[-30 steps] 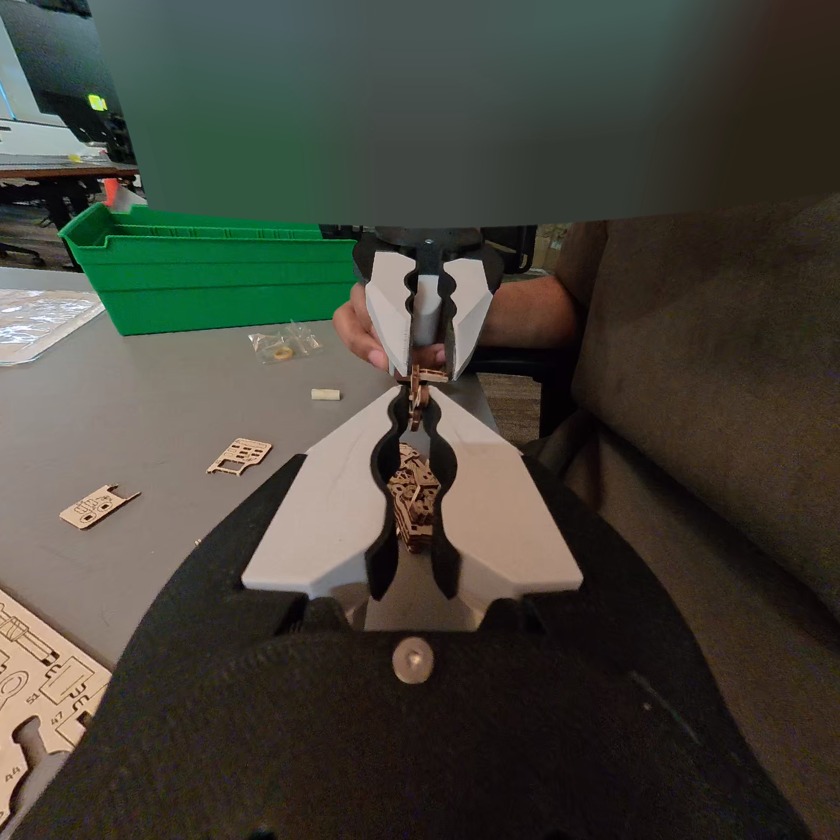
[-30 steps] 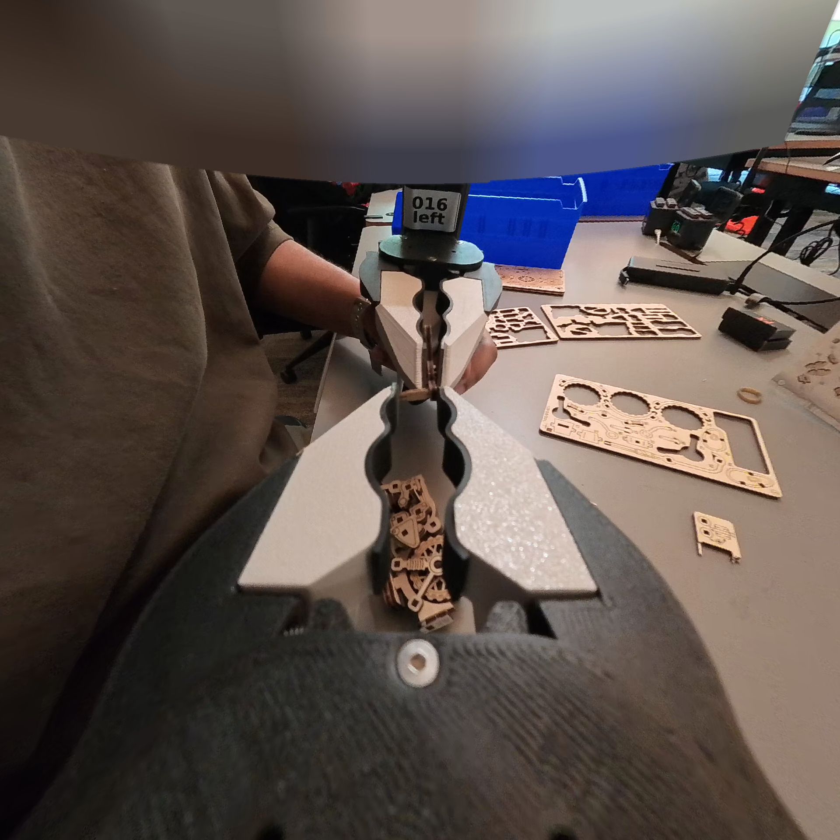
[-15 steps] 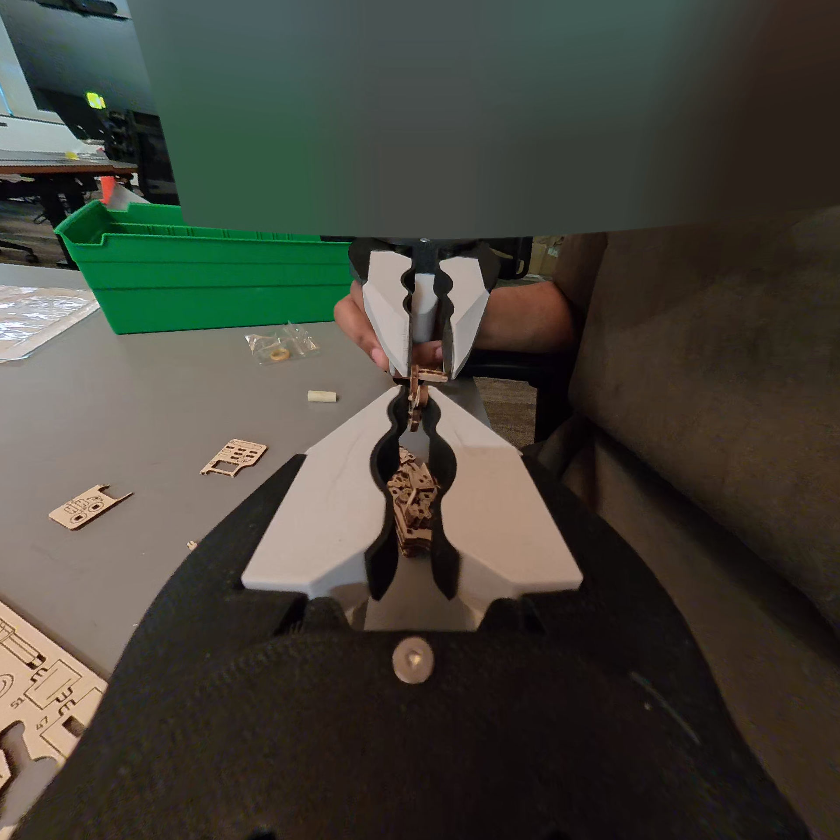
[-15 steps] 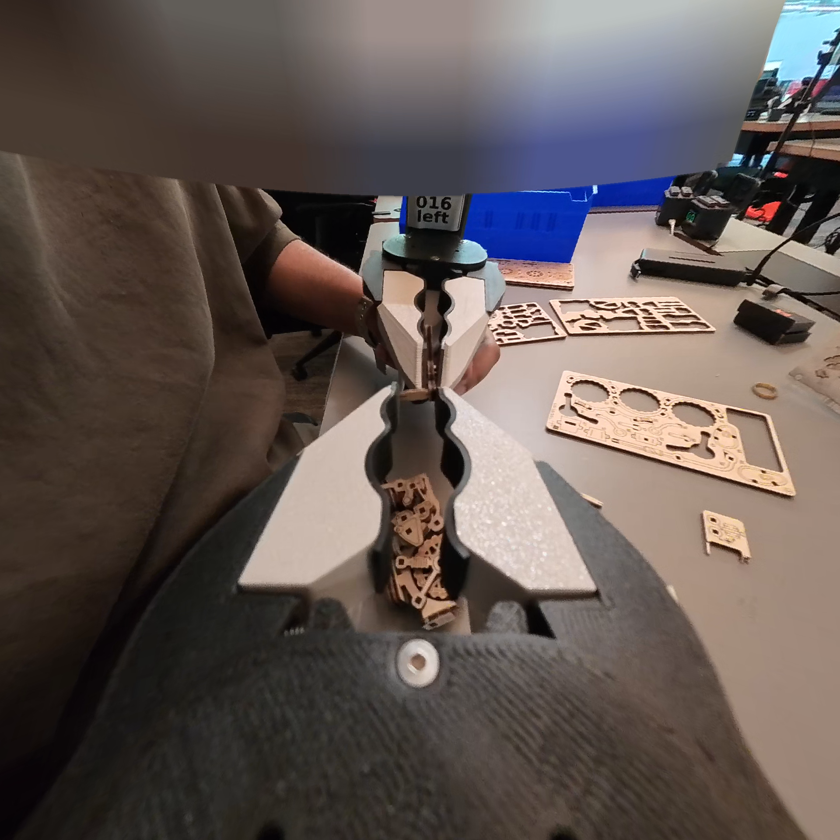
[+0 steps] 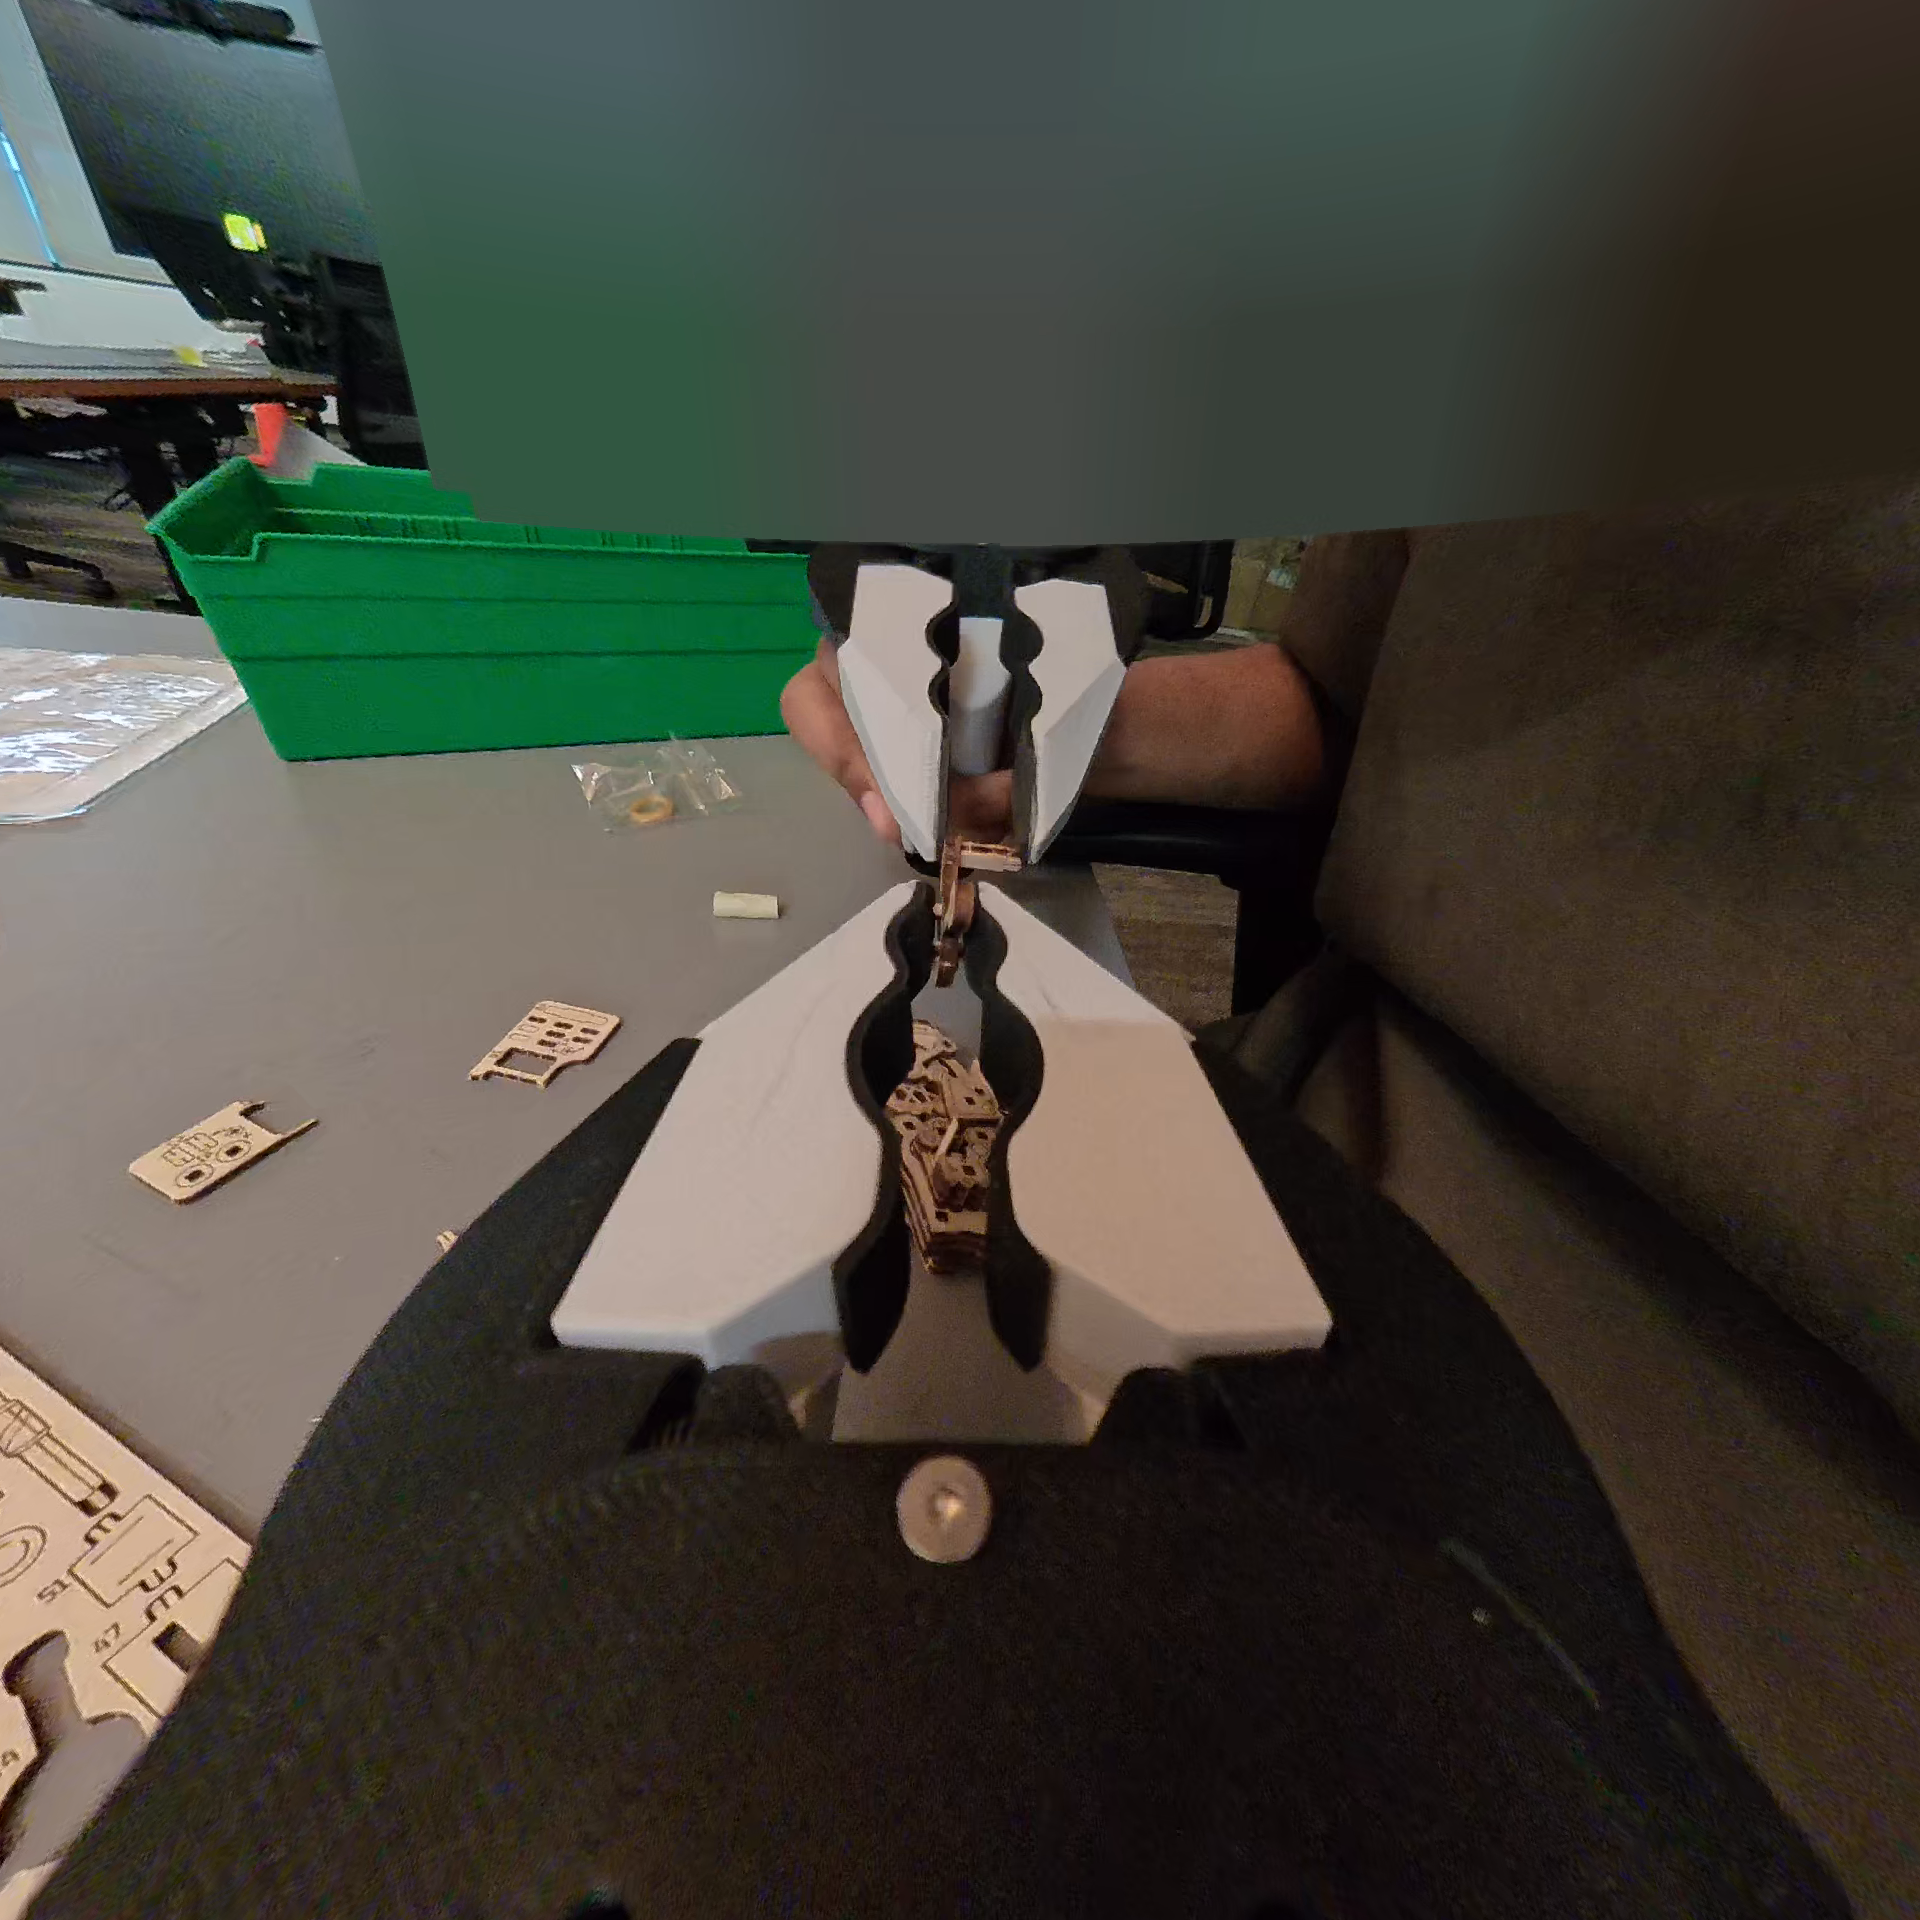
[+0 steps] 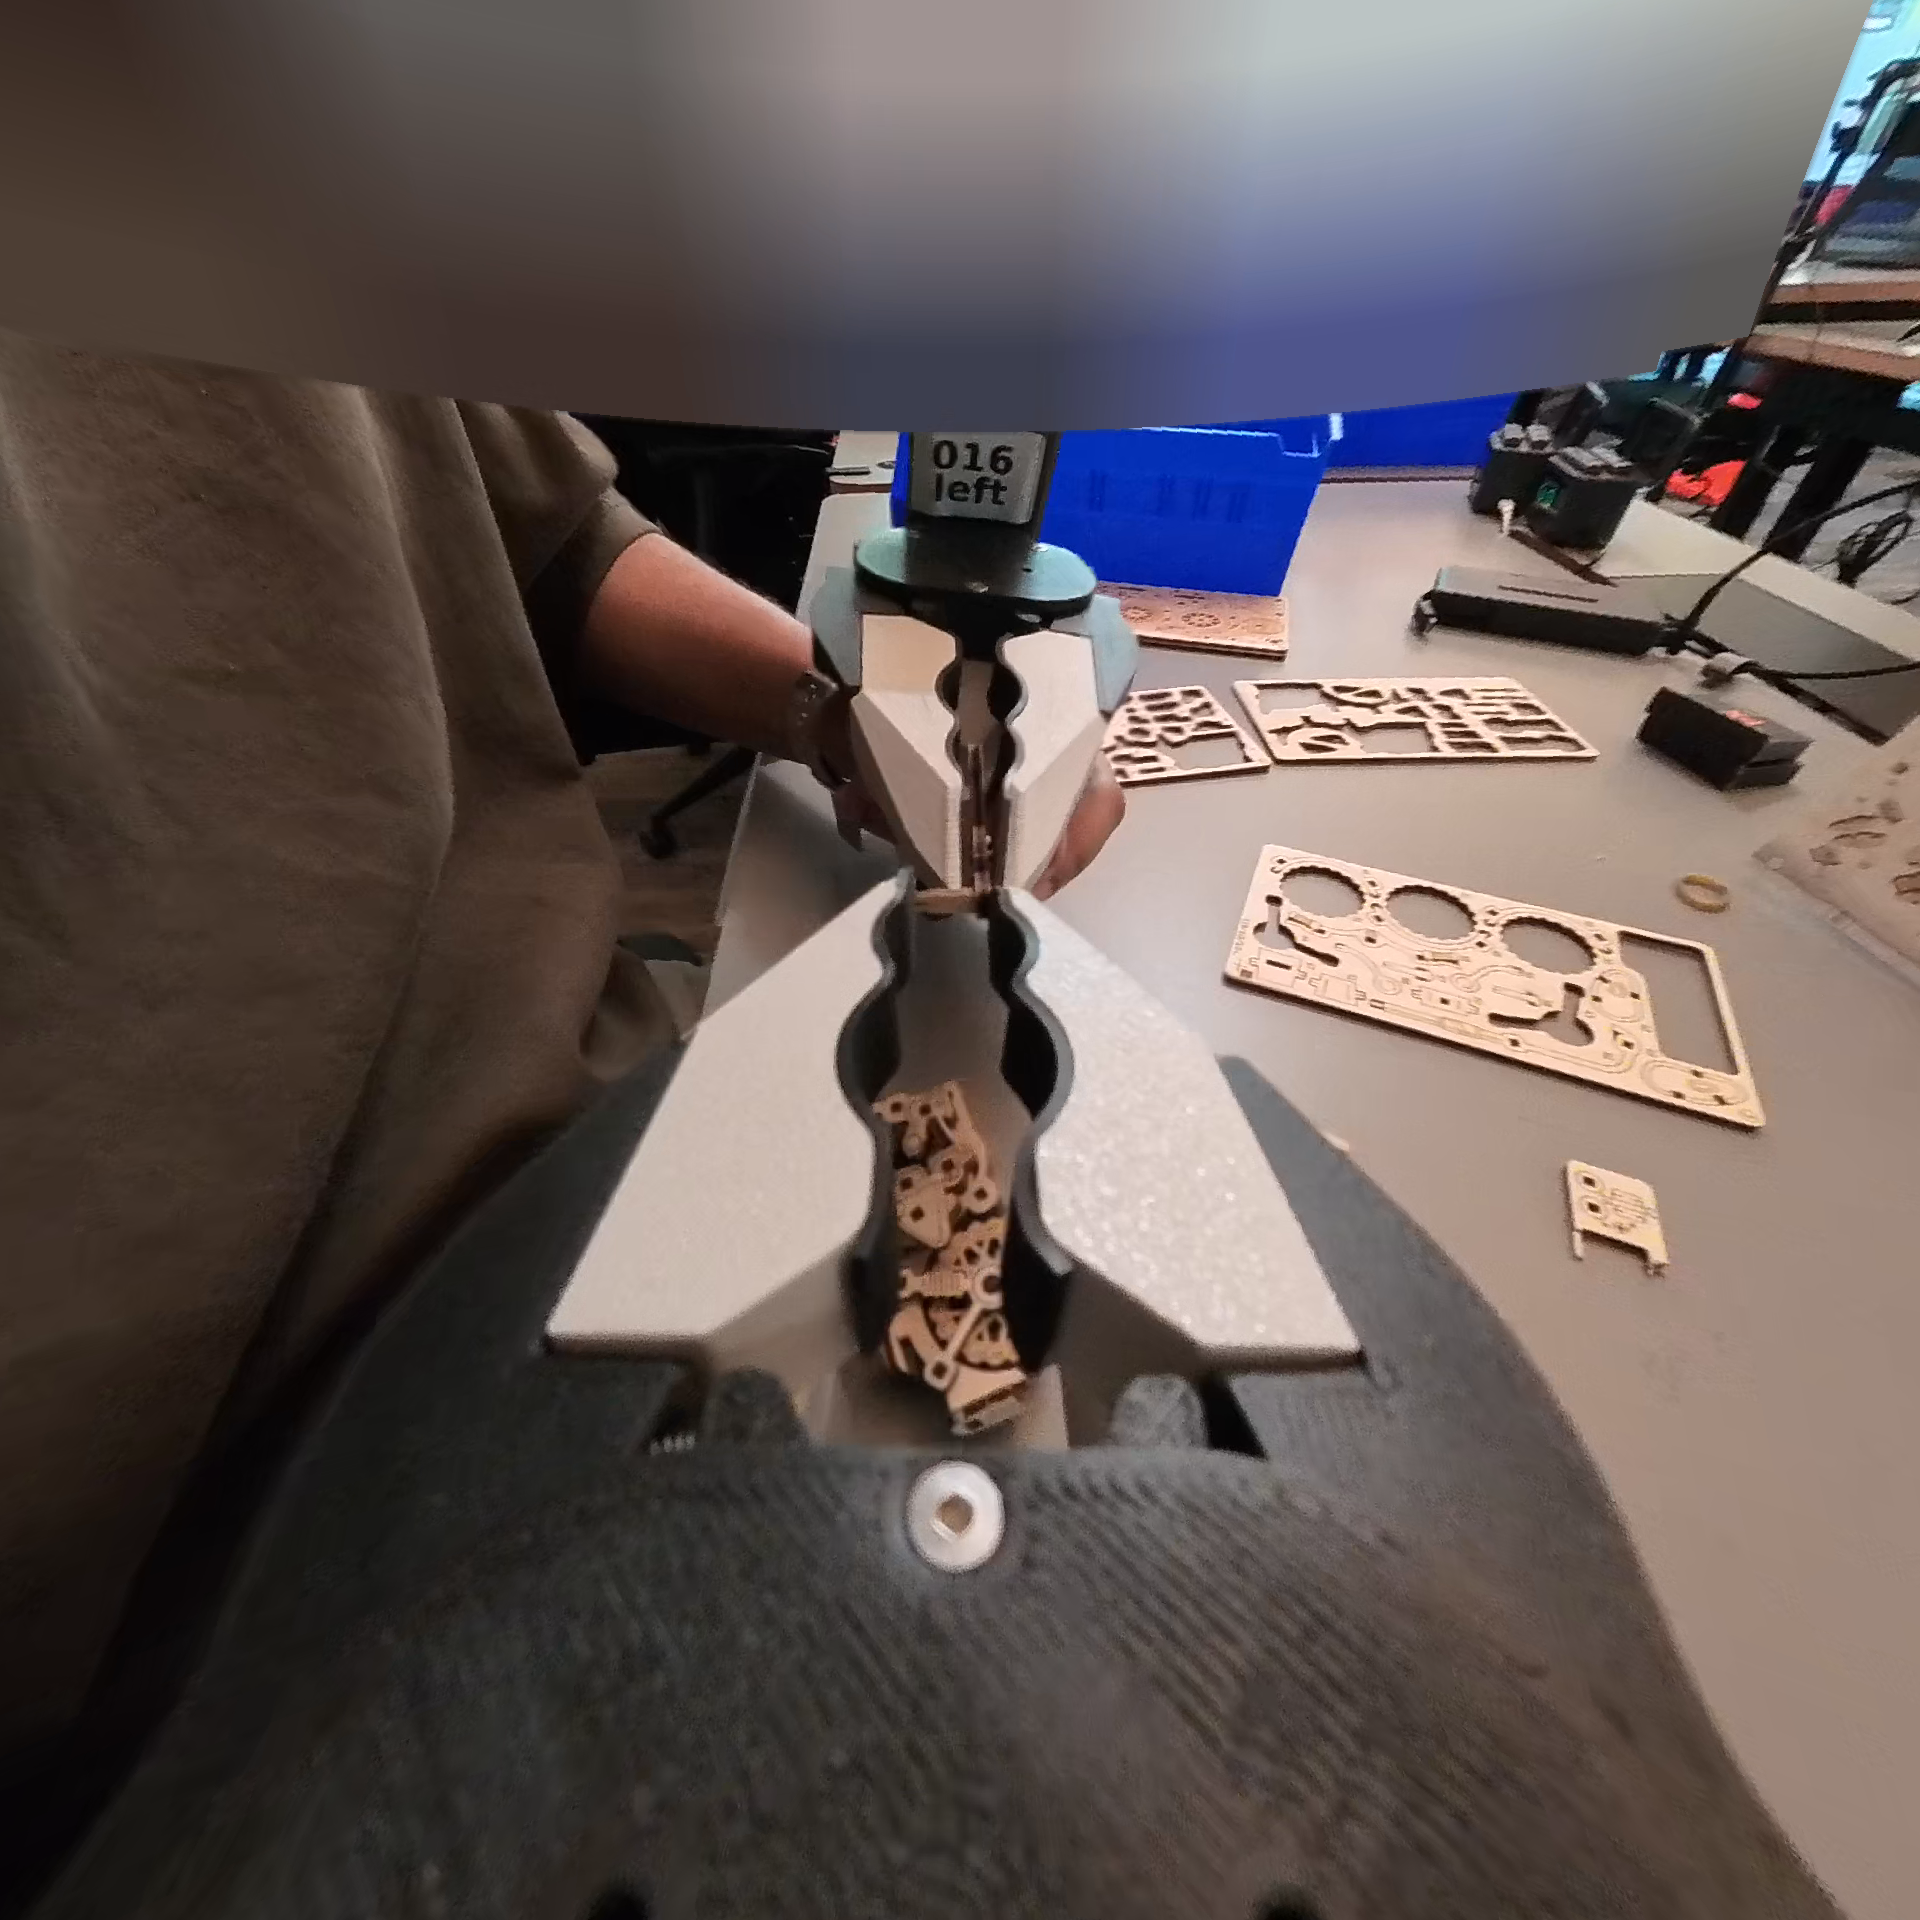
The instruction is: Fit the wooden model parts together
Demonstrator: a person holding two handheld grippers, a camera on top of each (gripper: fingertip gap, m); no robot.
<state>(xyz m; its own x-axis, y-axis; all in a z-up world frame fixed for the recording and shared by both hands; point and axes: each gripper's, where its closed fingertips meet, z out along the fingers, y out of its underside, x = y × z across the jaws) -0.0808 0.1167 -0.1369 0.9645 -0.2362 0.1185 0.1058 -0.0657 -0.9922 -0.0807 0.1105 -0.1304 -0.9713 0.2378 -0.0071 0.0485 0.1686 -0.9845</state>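
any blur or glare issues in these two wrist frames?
Left wrist view: wide-angle bending at the edges; the grippers' meeting point is sharp, and the plastic sheet glares. Right wrist view: softer overall, the black mount in the foreground blurred, while the wooden sheet stays readable. No harsh shadows in either.

A green bin (image 5: 499,634) sits on the grey table (image 5: 312,935) far left of the tongs, a small clear bag (image 5: 655,795) nearer. A blue bin (image 6: 1184,509) stands beyond them, black boxes (image 6: 1720,738) to the right.

Grey table (image 5: 312,935), distant desks (image 5: 125,374)
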